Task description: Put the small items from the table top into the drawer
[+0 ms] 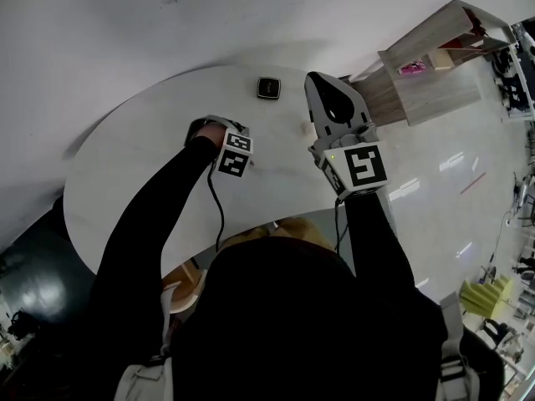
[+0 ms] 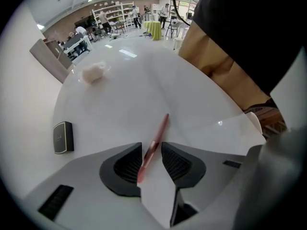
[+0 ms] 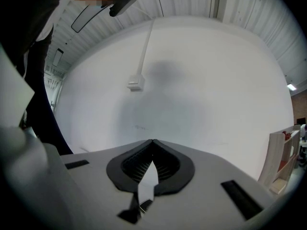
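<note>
A pink pen (image 2: 161, 126) lies on the white round table (image 1: 142, 174), its near end between the jaws of my left gripper (image 2: 151, 146). The jaws stand apart and do not pinch it. In the head view the left gripper (image 1: 203, 129) is low over the table's middle. A small black square box (image 1: 267, 88) sits at the far edge, and in the left gripper view this box (image 2: 63, 137) is to the left. A pale crumpled lump (image 2: 93, 73) lies farther off. My right gripper (image 1: 333, 107) is raised, and its jaws (image 3: 152, 141) are shut on nothing, facing a white wall.
A wooden drawer unit (image 1: 435, 69) stands on the floor beyond the table at the right, with something pink (image 1: 411, 67) in its top. A brown chair back (image 2: 220, 66) is at the table's near side. The white wall (image 1: 209, 15) runs close behind the table.
</note>
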Available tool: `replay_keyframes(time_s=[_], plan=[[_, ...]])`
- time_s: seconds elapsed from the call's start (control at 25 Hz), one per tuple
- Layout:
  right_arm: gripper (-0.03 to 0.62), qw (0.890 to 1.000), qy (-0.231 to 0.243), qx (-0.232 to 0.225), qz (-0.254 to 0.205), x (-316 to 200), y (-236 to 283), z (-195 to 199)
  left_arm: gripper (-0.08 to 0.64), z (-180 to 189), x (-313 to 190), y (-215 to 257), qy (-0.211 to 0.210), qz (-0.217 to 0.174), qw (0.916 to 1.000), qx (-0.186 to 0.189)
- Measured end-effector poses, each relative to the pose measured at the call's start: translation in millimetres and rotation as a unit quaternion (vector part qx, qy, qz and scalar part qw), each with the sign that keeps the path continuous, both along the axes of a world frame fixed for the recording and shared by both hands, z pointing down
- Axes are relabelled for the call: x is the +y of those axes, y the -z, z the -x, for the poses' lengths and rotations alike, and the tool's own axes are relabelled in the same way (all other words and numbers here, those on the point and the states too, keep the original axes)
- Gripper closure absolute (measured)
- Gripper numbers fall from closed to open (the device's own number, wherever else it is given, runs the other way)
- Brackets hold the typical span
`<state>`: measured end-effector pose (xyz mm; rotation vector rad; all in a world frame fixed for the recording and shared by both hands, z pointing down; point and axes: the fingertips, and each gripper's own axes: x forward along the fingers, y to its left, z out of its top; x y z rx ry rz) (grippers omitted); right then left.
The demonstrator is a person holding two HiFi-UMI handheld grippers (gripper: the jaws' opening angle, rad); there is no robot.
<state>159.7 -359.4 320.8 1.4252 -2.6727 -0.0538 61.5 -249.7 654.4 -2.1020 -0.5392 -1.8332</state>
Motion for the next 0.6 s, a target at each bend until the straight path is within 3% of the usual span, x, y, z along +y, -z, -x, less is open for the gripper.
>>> replay_keyframes(time_s=[0.24,0.6], plan=[[0.566,1.000,-0.001,-0.006,0.000,1.7,0.0,-1.0,0.498,1.5,3.9,-1.2,0.031,0.023,0.9992,-0.010],[0.566,1.000,0.001,-0.006,-0.001,0.8,-6.1,2.4,0.506,2.3,1.1,-1.0,0.109,0.041,0.9931,0.009]])
